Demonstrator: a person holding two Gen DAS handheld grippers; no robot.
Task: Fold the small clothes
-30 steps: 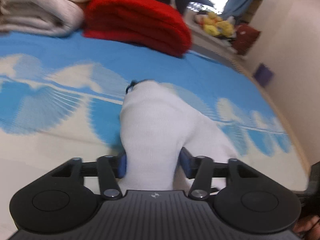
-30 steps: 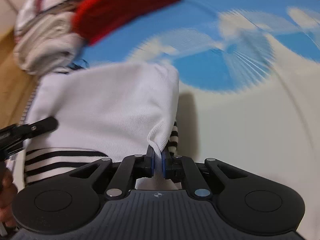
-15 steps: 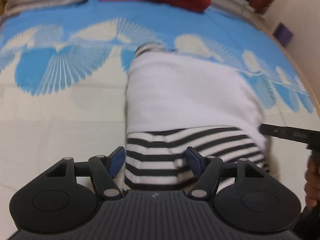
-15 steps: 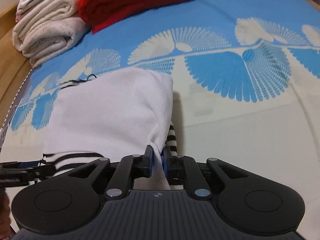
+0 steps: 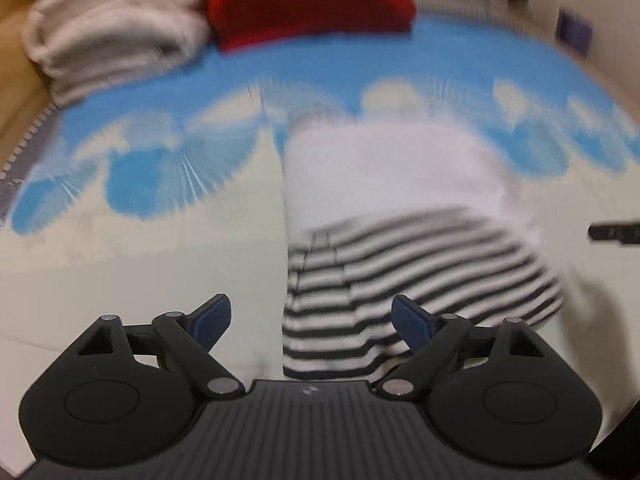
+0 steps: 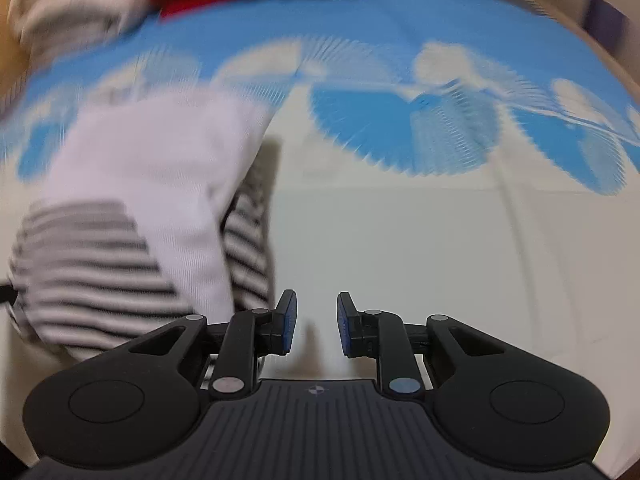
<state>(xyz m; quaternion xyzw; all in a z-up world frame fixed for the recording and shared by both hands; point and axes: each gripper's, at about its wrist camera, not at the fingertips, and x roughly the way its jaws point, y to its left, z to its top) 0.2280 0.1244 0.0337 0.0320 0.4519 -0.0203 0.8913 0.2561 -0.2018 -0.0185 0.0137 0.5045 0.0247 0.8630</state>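
Both views are blurred, and the left gripper (image 5: 310, 320) hangs low over the folded garment (image 5: 392, 216), jaws spread wide with the striped near end between them and nothing gripped. The right gripper (image 6: 316, 326) sits just beside the garment's (image 6: 152, 184) right edge, jaws parted and holding nothing, over bare cream cloth. The garment lies on the blue-and-cream patterned cover (image 6: 440, 248), with open cover to its right and, well apart at the far edge, a red folded pile (image 5: 312, 4) and beige towels (image 5: 116, 28).
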